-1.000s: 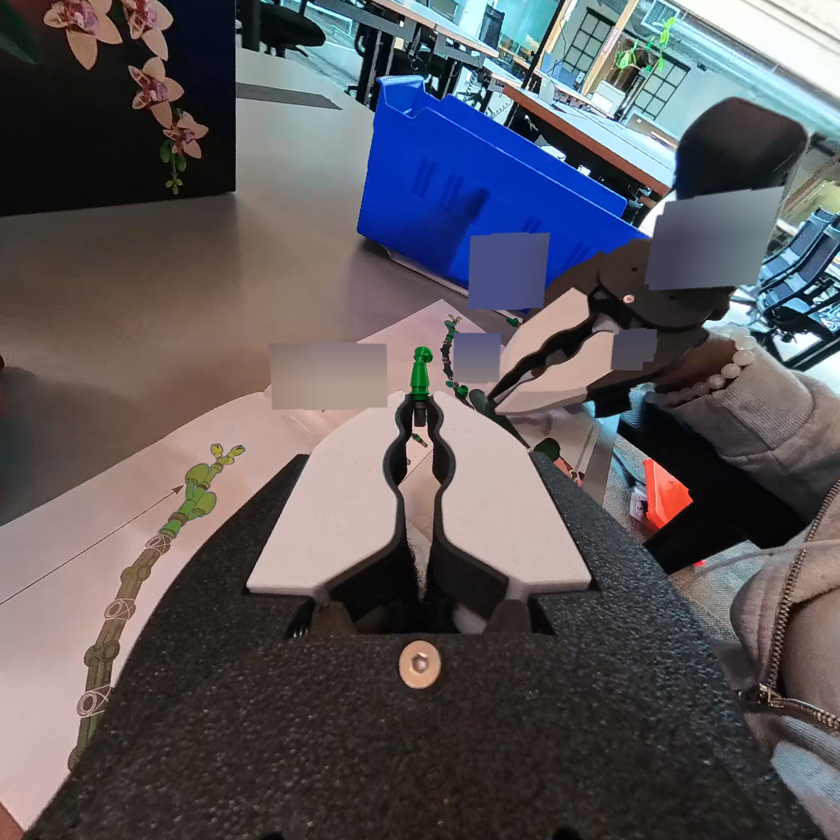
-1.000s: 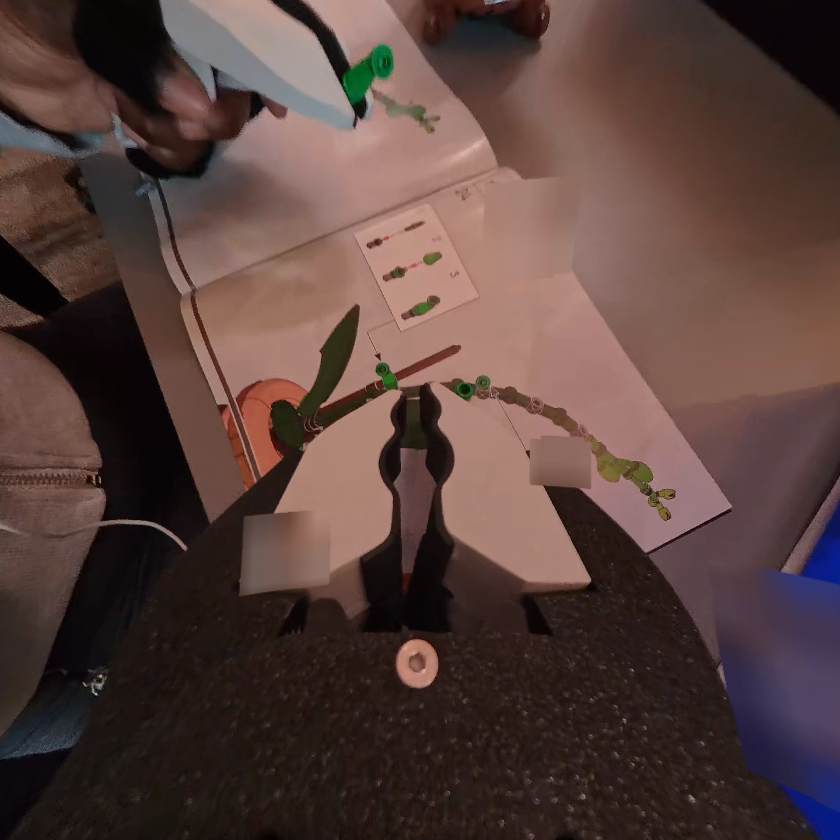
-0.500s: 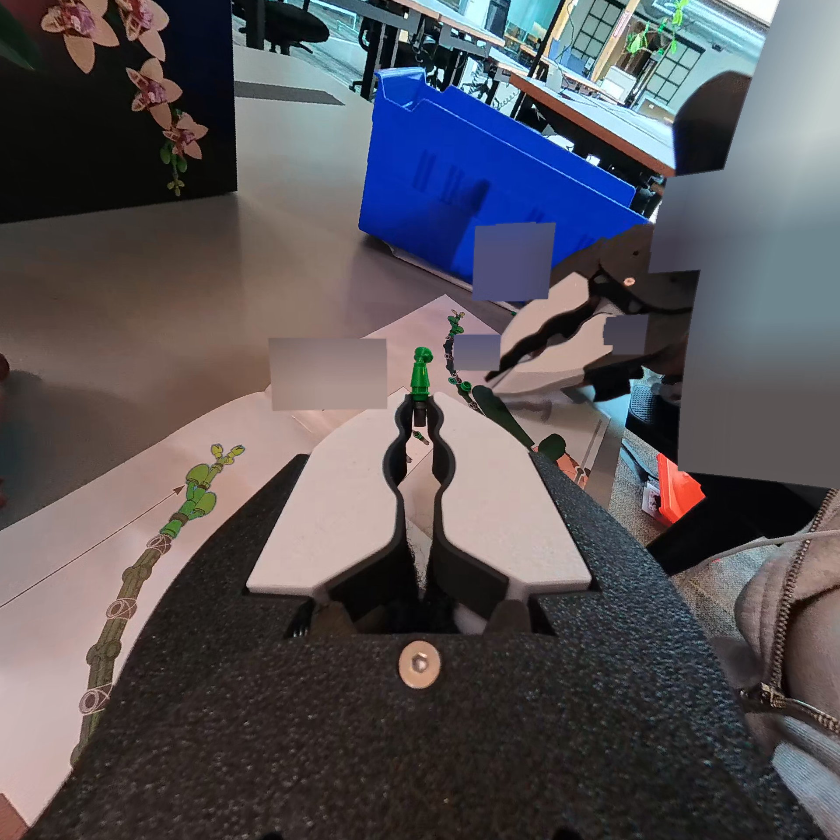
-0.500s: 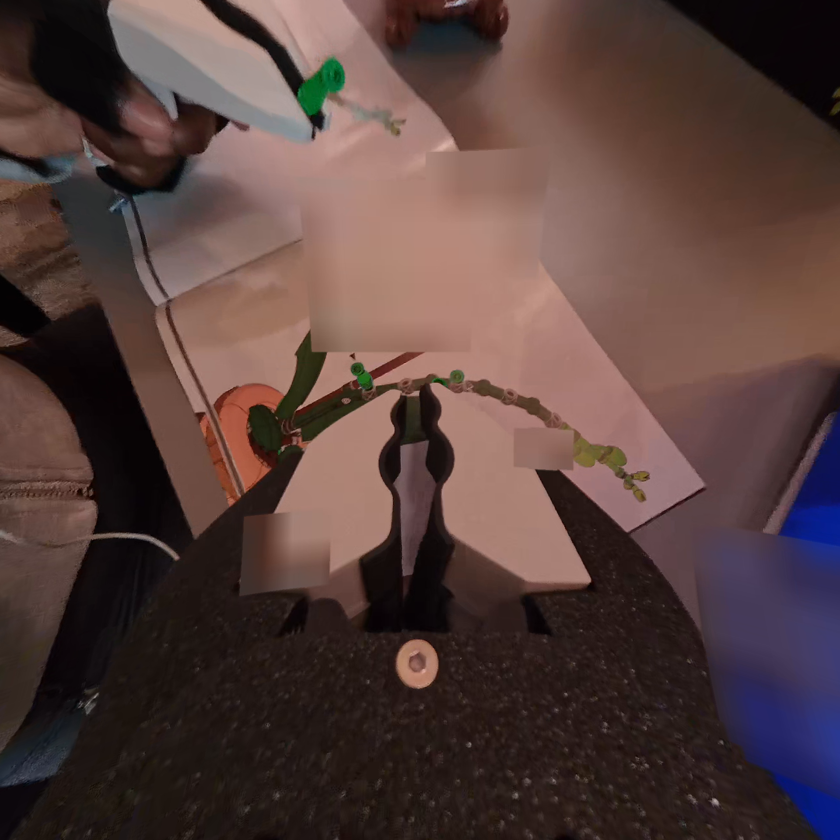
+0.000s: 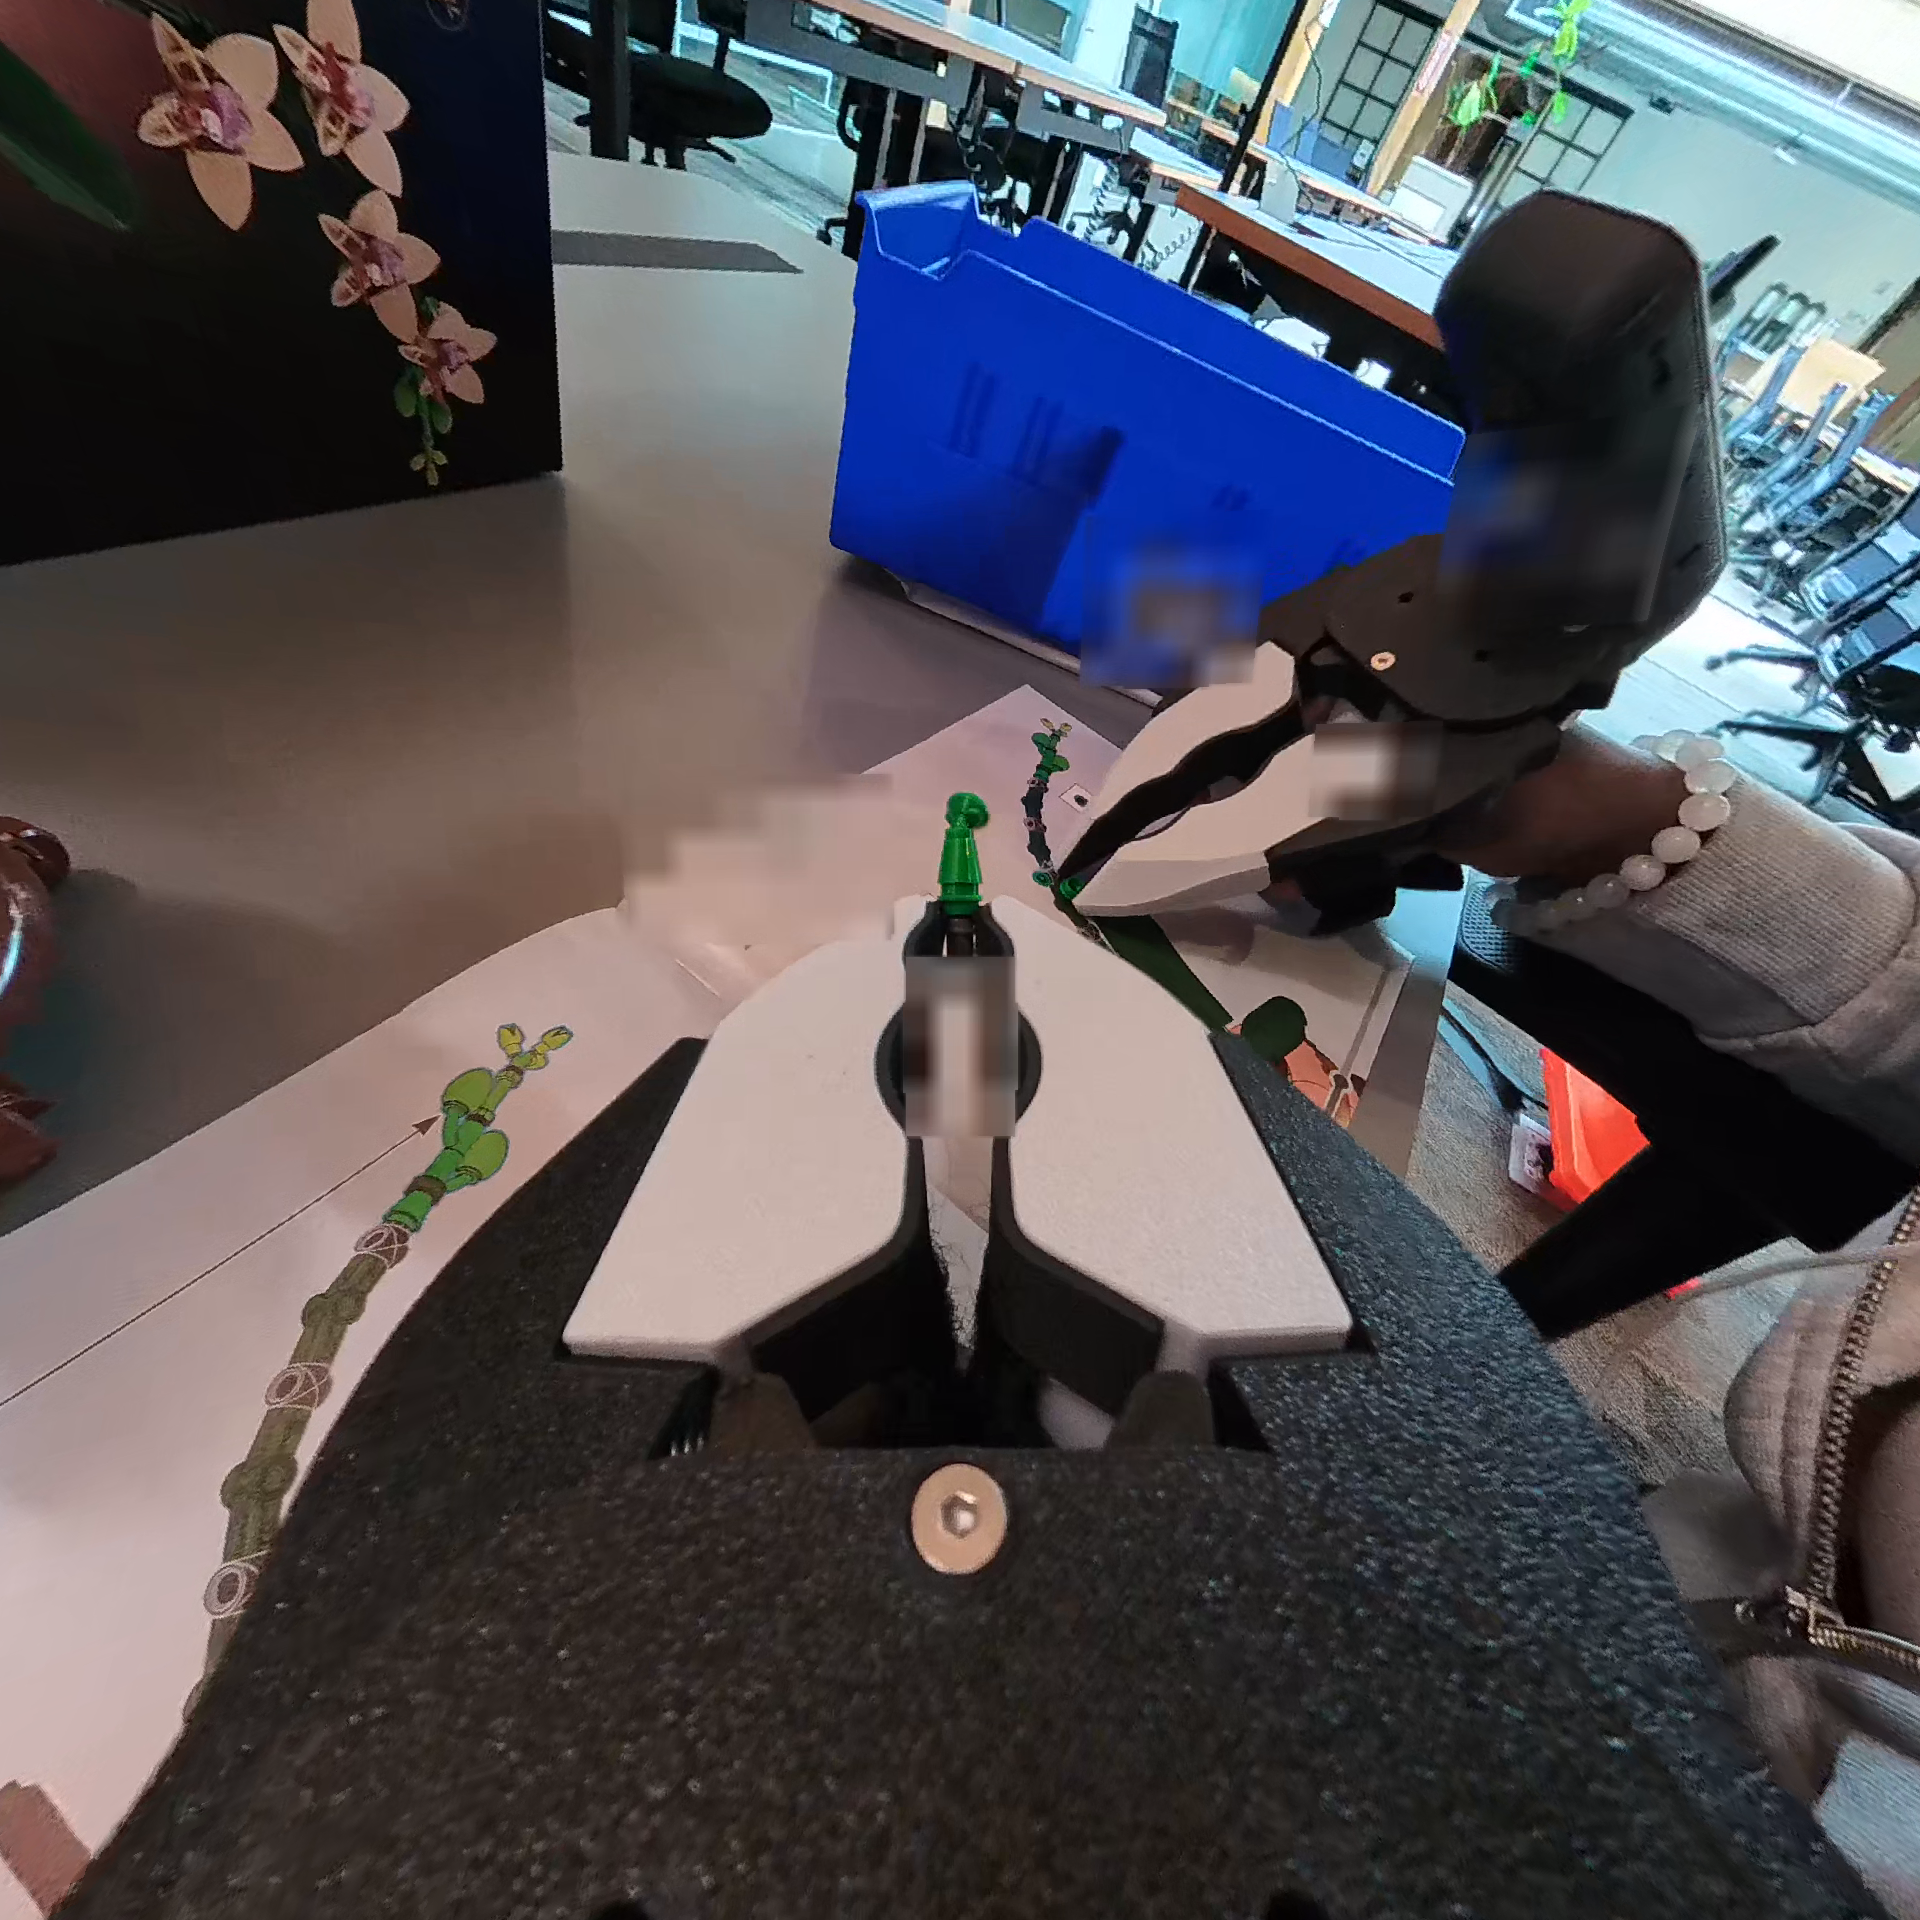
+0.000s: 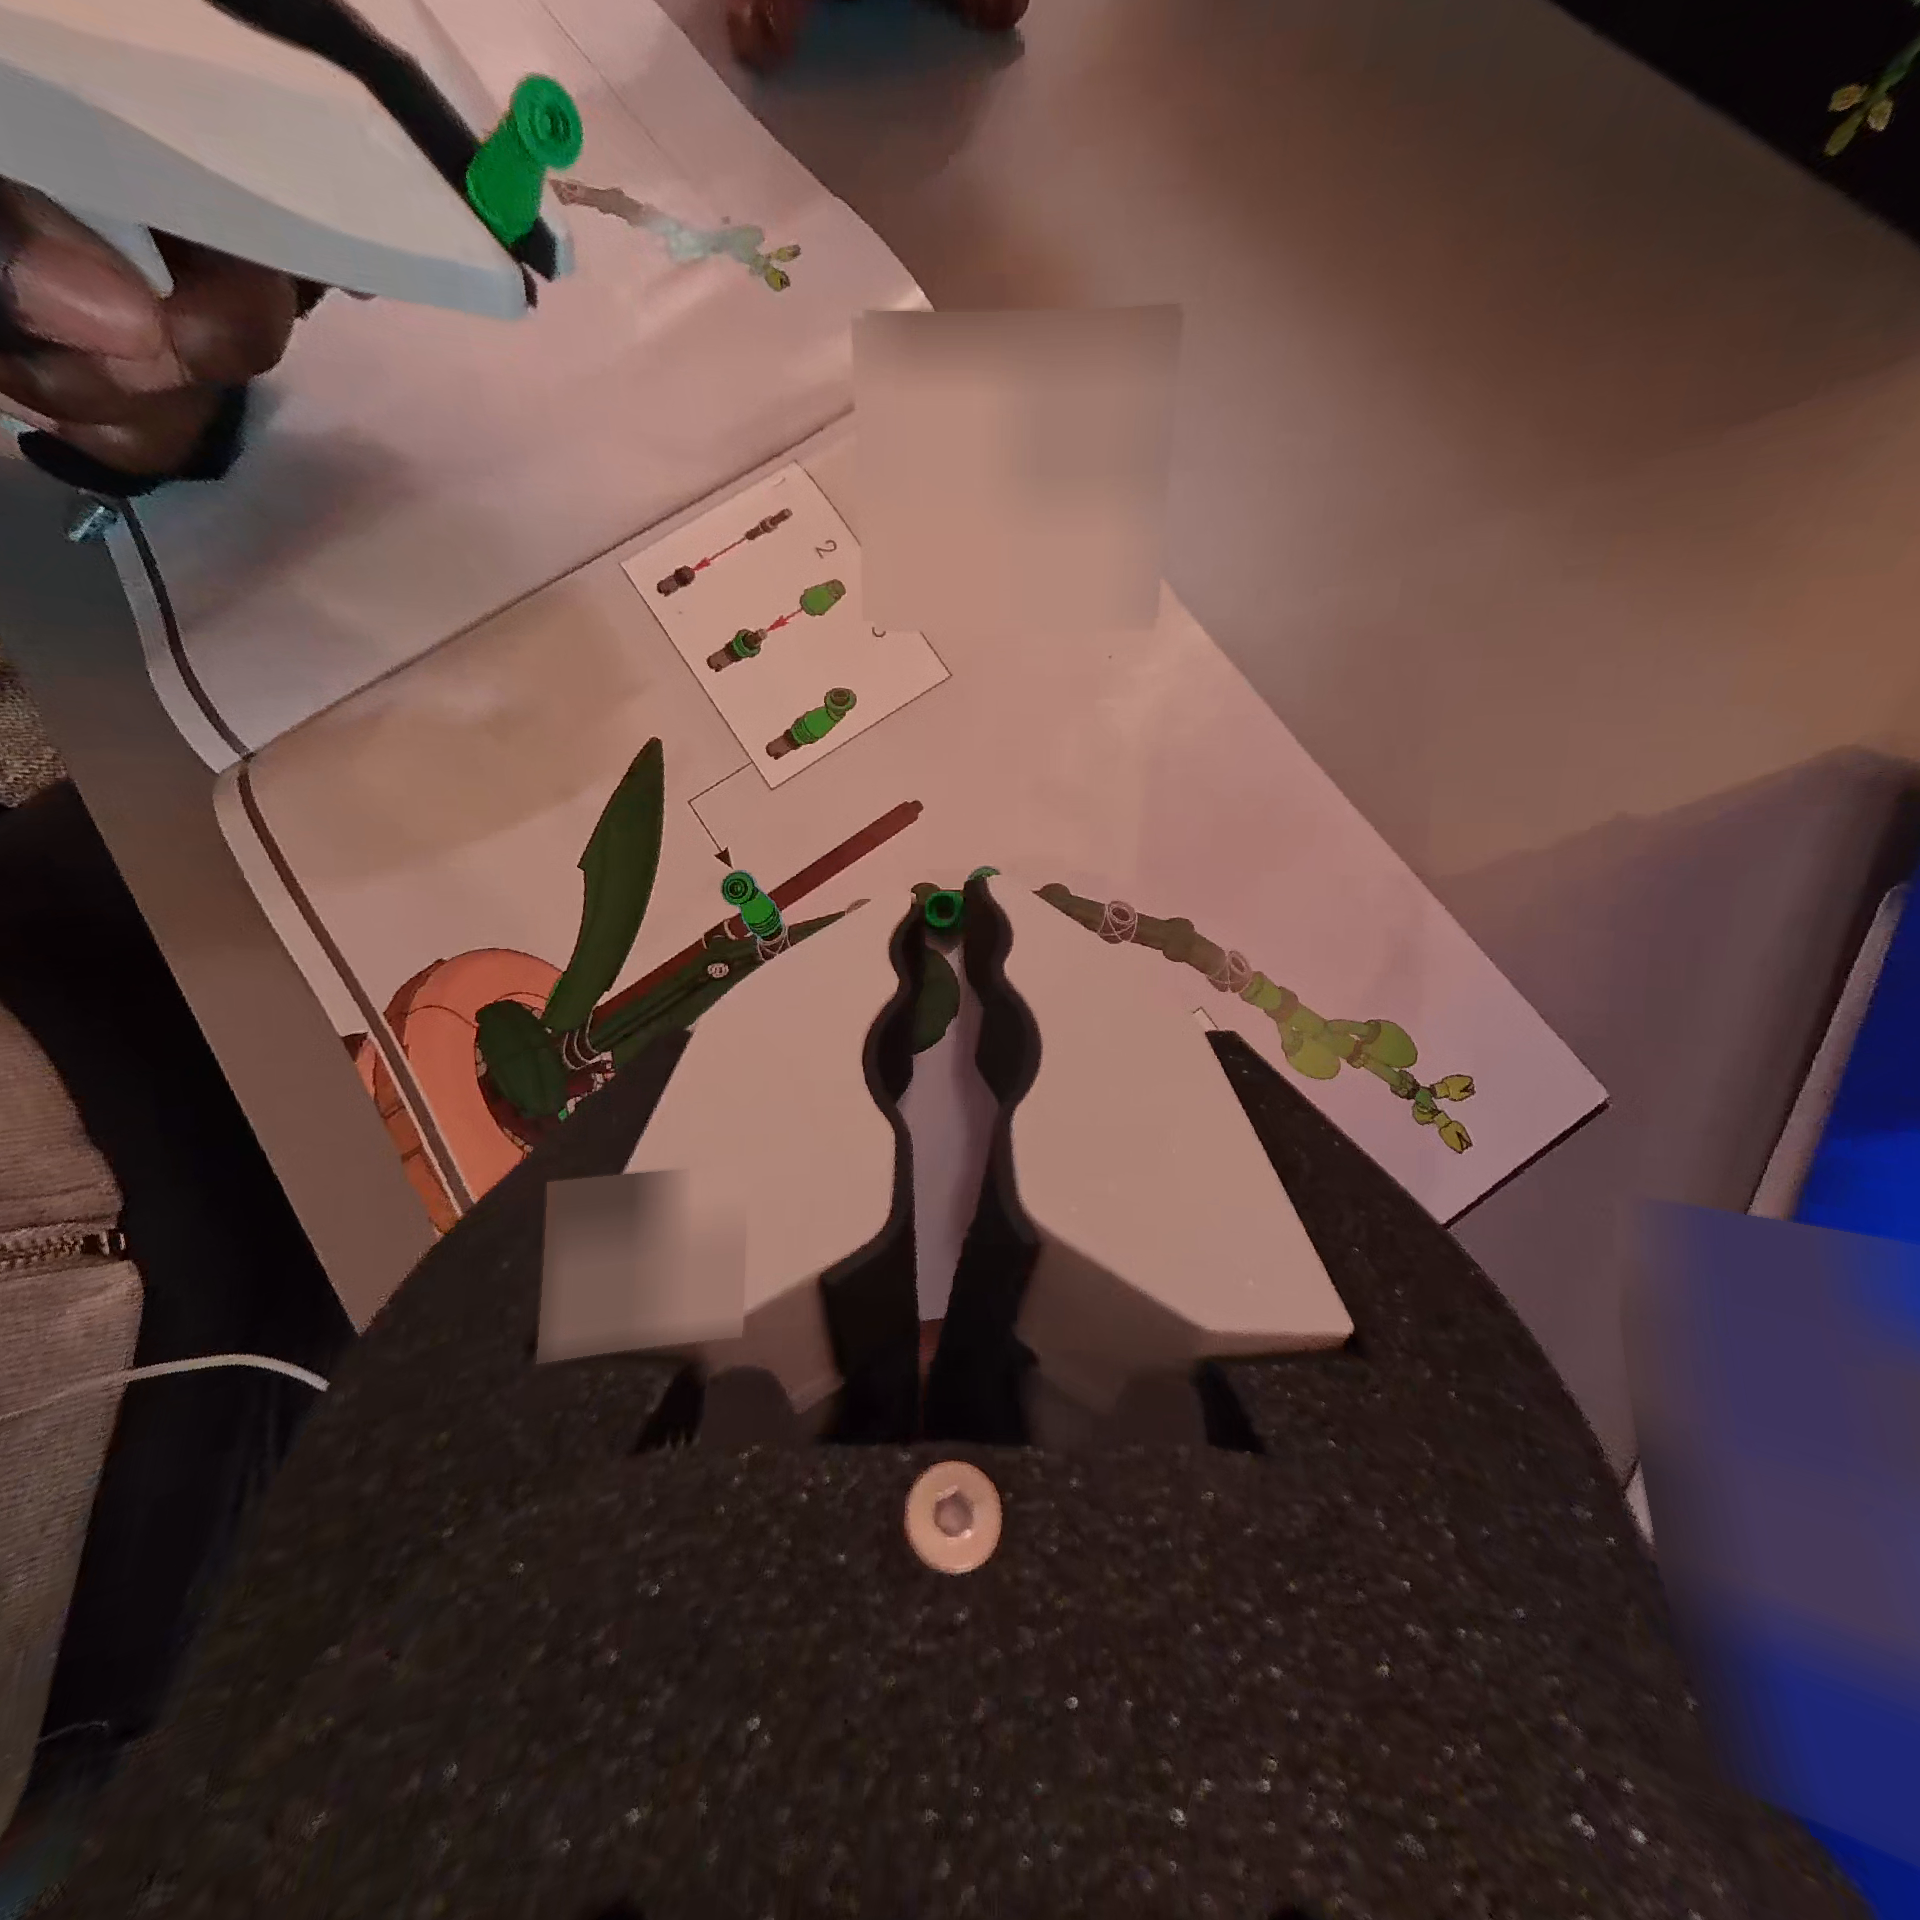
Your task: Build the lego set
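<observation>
My left gripper [image 5: 958, 914] is shut on a thin dark rod [image 5: 958, 935]. The rod carries a bright green cone-shaped piece [image 5: 961, 857] that sticks out past the fingertips, above an open instruction booklet [image 5: 312, 1195]. The right wrist view shows this piece [image 6: 520, 156] at the upper left. My right gripper [image 6: 951, 896] has its fingers drawn together, with only a thin slit between them. Its tips are down at the booklet page [image 6: 1143, 831], over the drawn plant stem. A small green ring [image 6: 942, 907] shows in the notch at those tips. The left wrist view shows the right gripper [image 5: 1075, 883] to the right.
A blue bin [image 5: 1039, 416] stands behind the booklet on the grey table [image 5: 416, 675]. A dark box with an orchid picture [image 5: 260, 312] is at the far left. Brown pieces [image 5: 21, 935] lie at the left edge. A person's grey sleeve [image 5: 1766, 935] is at the right.
My right gripper has come down and forward, so its tips now rest at the page by the drawn stem. My left gripper has stayed put, still shut on the rod.
</observation>
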Action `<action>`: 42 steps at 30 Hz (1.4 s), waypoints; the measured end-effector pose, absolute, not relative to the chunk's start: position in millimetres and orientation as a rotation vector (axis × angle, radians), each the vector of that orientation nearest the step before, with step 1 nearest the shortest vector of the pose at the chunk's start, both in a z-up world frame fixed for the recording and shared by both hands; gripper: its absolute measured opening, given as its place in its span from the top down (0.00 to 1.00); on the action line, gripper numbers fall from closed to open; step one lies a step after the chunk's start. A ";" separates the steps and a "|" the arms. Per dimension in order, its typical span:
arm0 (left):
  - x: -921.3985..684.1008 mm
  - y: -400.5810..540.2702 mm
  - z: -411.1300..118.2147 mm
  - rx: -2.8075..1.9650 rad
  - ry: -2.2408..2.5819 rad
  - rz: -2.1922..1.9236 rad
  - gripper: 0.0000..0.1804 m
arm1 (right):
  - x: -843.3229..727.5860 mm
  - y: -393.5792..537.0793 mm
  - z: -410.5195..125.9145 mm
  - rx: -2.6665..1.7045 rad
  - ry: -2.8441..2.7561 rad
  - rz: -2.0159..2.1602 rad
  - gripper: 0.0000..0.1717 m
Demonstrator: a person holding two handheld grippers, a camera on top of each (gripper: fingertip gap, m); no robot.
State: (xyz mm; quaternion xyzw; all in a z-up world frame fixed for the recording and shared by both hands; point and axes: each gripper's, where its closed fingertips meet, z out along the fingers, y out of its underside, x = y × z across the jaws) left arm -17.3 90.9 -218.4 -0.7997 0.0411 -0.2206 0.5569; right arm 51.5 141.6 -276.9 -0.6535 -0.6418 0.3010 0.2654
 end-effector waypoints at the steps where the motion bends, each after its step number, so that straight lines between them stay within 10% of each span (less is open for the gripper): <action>1: -17.6 90.6 -217.6 -1.881 0.095 -0.521 0.97 | 51.2 141.6 -276.9 -1.760 -1.740 0.809 0.96; 35: -16.9 90.7 -217.6 -1.880 0.095 -0.544 0.97 | 50.9 140.2 -275.4 -1.694 -1.751 0.787 0.97; 42: -17.0 91.0 -218.1 -1.882 0.092 -0.546 0.97 | 80.3 176.8 -167.3 -1.526 -1.544 0.589 0.96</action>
